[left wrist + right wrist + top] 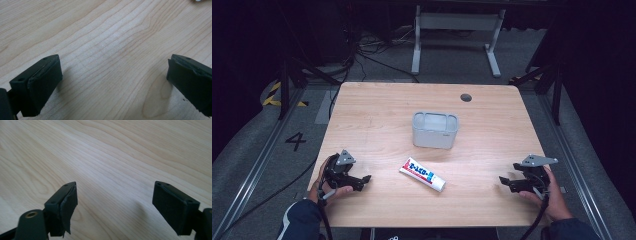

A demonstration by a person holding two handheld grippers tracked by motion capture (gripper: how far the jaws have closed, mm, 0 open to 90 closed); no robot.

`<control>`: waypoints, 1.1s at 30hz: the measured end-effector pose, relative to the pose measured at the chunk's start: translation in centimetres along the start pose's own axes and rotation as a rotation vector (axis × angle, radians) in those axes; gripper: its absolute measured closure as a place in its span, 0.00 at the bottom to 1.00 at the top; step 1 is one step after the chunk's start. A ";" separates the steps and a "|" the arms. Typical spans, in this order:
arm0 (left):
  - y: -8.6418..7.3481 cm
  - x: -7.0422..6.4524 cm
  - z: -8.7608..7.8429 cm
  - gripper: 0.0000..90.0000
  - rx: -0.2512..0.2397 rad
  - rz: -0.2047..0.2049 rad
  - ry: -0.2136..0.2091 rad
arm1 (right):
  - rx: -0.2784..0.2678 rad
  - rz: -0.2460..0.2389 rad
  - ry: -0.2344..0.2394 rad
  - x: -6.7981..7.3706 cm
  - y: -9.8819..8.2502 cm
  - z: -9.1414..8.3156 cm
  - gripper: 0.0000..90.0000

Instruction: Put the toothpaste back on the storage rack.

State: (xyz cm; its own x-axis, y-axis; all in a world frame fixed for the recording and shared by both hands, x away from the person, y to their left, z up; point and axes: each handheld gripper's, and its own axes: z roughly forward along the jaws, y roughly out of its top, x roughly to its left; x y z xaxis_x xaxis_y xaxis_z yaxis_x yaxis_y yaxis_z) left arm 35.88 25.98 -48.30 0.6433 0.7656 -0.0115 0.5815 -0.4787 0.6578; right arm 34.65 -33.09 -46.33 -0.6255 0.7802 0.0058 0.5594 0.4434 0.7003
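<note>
Resting my left hand-held gripper on the counter at its near left corner, I hold its jaws wide over bare wood. My right hand-held gripper sits at the near right edge, jaws apart with nothing between them. The toothpaste tube lies flat between both, just before the grey bin at centre.

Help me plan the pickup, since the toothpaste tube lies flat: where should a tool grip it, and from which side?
Probably from above, across the flat middle of the toothpaste tube. It lies diagonally on the table, cap end toward the near right, so the jaws should straddle its narrow width. The open left tool is slightly nearer.
</note>
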 end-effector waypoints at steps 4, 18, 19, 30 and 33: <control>0.0 0.0 0.0 0.01 0.000 0.000 0.001 | -0.014 -0.056 0.032 1.5 1.5 -0.3 0.26; 0.0 0.0 0.0 0.01 0.000 -0.001 0.005 | -0.062 -0.230 0.200 8.4 8.9 1.2 0.30; 0.0 0.0 0.0 0.01 -0.001 0.003 0.006 | -0.063 -0.240 0.203 8.8 9.3 1.5 0.30; -0.1 -0.1 0.0 0.01 -0.009 -0.002 0.010 | 0.009 -0.363 0.297 13.5 13.4 4.8 0.31; -0.1 -0.1 0.0 0.01 -0.009 -0.001 0.010 | 0.026 -0.376 0.303 14.2 13.9 5.4 0.31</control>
State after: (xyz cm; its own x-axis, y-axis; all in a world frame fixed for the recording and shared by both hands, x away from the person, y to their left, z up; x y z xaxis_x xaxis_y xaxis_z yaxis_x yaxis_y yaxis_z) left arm 35.78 25.97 -48.32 0.6377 0.7702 -0.0044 0.5775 -0.4744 0.6644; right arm 36.50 -13.43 -40.39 -0.9150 0.4020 -0.0343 0.2751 0.6838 0.6758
